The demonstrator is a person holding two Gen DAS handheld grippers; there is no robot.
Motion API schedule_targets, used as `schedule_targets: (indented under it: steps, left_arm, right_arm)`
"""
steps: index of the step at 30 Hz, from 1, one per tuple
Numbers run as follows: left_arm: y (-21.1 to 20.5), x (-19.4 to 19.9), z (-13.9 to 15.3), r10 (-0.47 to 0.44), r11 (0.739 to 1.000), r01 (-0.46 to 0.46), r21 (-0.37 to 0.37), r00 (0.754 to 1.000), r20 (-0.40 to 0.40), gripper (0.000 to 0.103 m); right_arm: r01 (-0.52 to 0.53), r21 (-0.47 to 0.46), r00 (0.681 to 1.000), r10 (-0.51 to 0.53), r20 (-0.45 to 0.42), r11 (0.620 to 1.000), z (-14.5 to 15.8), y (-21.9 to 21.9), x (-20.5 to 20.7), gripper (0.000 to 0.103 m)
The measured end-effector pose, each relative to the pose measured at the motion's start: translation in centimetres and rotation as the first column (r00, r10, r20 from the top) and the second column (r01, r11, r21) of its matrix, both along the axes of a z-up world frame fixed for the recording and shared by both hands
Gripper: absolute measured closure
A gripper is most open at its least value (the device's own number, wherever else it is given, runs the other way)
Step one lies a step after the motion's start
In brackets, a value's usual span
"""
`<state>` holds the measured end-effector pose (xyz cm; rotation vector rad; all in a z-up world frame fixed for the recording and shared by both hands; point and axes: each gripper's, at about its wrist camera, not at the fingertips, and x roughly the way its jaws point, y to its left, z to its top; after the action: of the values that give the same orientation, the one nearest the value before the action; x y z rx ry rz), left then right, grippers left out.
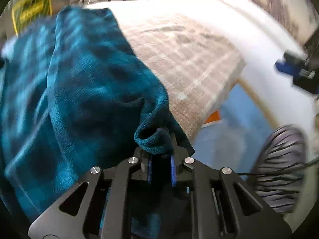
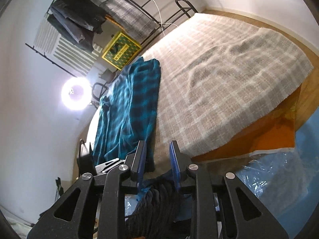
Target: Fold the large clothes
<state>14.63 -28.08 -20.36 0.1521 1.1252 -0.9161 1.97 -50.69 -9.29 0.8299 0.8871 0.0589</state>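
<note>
From the left wrist, the left gripper (image 1: 160,159) was seen clamped on a bunched fold of the teal plaid garment (image 1: 79,91), the cloth pinched between the blue pads (image 1: 173,167). The garment was spread from the jaws toward nine and eleven o'clock, draped over the plaid blanket (image 1: 187,59). At three o'clock a dark, blue-tipped shape, probably the right gripper (image 1: 295,67), was caught in blur. A striped sleeve (image 1: 279,171) was noted at four o'clock.

From the right wrist, the right gripper (image 2: 158,155) was seen with its fingers apart and nothing pressed between them. The teal garment was laid along the bed's left edge, from eleven o'clock down to the left finger (image 2: 140,155). A yellow box (image 2: 120,50) was seen at eleven o'clock, with a clothes rack (image 2: 111,8) above it.
</note>
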Motion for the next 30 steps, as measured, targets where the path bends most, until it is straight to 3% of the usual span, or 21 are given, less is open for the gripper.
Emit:
schedule_targets:
  steps: [2, 4, 6, 9, 10, 11, 13, 15, 21, 24, 26, 28, 30]
  left_arm:
    - [2.3, 1.2, 0.9, 0.068, 0.990, -0.080, -0.113, 0.992, -0.106, 0.094]
    - [3.7, 1.5, 1.8, 0.107, 0.974, -0.134, -0.182, 0.983, -0.149, 0.094]
    - [4.2, 1.2, 2.5, 0.117, 0.967, -0.145, -0.207, 0.983, -0.143, 0.095]
    - [4.5, 0.8, 2.8, 0.105, 0.951, -0.159, -0.267, 0.973, -0.205, 0.095]
    - [4.9, 0.7, 3.1, 0.107, 0.936, -0.176, -0.304, 0.967, -0.231, 0.095]
    - [5.2, 0.7, 3.3, 0.107, 0.928, -0.184, -0.324, 0.964, -0.242, 0.095]
    - [5.9, 0.9, 3.7, 0.111, 0.909, -0.207, -0.363, 0.957, -0.268, 0.095]
    - [6.4, 1.1, 4.1, 0.115, 0.900, -0.216, -0.378, 0.956, -0.271, 0.095]
    - [7.3, 1.6, 4.4, 0.134, 0.888, -0.236, -0.395, 0.954, -0.267, 0.096]
    - [6.5, 1.1, 4.5, 0.165, 0.921, -0.211, -0.328, 0.973, -0.161, 0.096]
    - [5.4, 0.5, 4.1, 0.134, 0.938, -0.170, -0.303, 0.982, -0.136, 0.095]
    - [3.6, -0.4, 4.1, 0.106, 0.964, -0.113, -0.241, 0.994, -0.040, 0.095]
    - [2.1, -1.2, 3.9, 0.076, 0.980, -0.072, -0.187, 0.997, 0.012, 0.085]
  right_arm:
    - [-0.001, 0.013, 1.000, 0.001, 0.002, 1.000, -0.2, -0.1, 1.1, 0.079]
    - [-0.014, 0.009, 1.000, 0.014, 0.007, 1.000, -0.2, 0.0, 2.2, 0.079]
    - [-0.043, 0.008, 0.999, 0.043, 0.012, 0.999, -0.4, 0.5, 4.1, 0.079]
    - [-0.077, 0.030, 0.997, 0.077, 0.009, 0.997, -1.2, 1.1, 7.4, 0.079]
    - [-0.091, 0.052, 0.996, 0.090, 0.011, 0.995, -1.6, 1.3, 9.0, 0.076]
    - [-0.098, 0.067, 0.995, 0.098, 0.013, 0.993, -1.9, 1.2, 10.0, 0.063]
    - [-0.099, 0.086, 0.995, 0.098, 0.018, 0.991, -2.6, 1.2, 12.4, 0.046]
    - [-0.083, 0.076, 0.997, 0.083, 0.008, 0.994, -3.5, 1.1, 14.9, 0.045]
    - [-0.062, 0.128, 0.994, 0.073, -0.076, 0.990, -7.9, 1.1, 22.7, 0.045]
    - [-0.051, 0.136, 0.991, 0.067, -0.117, 0.989, -9.8, 1.2, 25.5, 0.045]
    - [-0.031, 0.161, 0.991, 0.051, -0.120, 0.986, -10.5, 1.2, 26.0, 0.045]
    - [-0.026, 0.224, 0.993, 0.051, -0.109, 0.974, -10.5, 1.0, 25.8, 0.045]
    - [-0.041, 0.211, 0.995, 0.059, -0.078, 0.977, -8.9, 0.5, 25.3, 0.045]
